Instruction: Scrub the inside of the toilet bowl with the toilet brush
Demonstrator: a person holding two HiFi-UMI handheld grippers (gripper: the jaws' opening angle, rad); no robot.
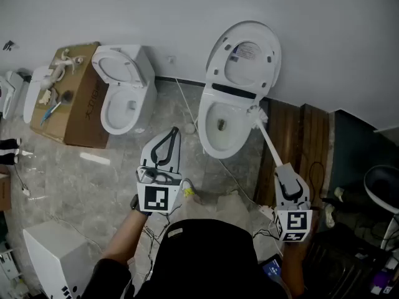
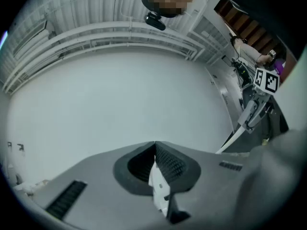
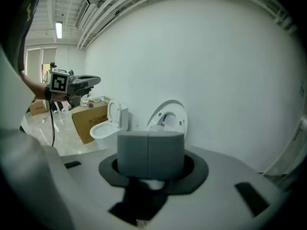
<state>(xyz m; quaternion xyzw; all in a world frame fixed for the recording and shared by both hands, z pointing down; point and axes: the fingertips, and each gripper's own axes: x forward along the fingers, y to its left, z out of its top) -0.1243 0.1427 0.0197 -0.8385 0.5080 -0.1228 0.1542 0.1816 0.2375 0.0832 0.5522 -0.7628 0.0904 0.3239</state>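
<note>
Head view, left to right. A cardboard box (image 1: 78,104) and a second toilet (image 1: 124,92) are noted at far left, against the wall.

The left gripper (image 1: 173,131) is held low over the marble floor (image 1: 81,179), just left of the open toilet bowl (image 1: 209,139). The left forearm (image 1: 121,245) is extended forward, and the jaws are pointed toward the wall. In the left gripper view the jaws are seen pressed together, with nothing between them.

The toilet lid (image 1: 246,55) is raised against the wall.

The toilet brush (image 1: 269,141) is pinched at its handle end by the right gripper (image 1: 283,169). The handle is angled up and leftward, and its far end reaches the bowl's right rim. The right gripper is held right of the bowl, beside brown wooden boards (image 1: 293,129).
</note>
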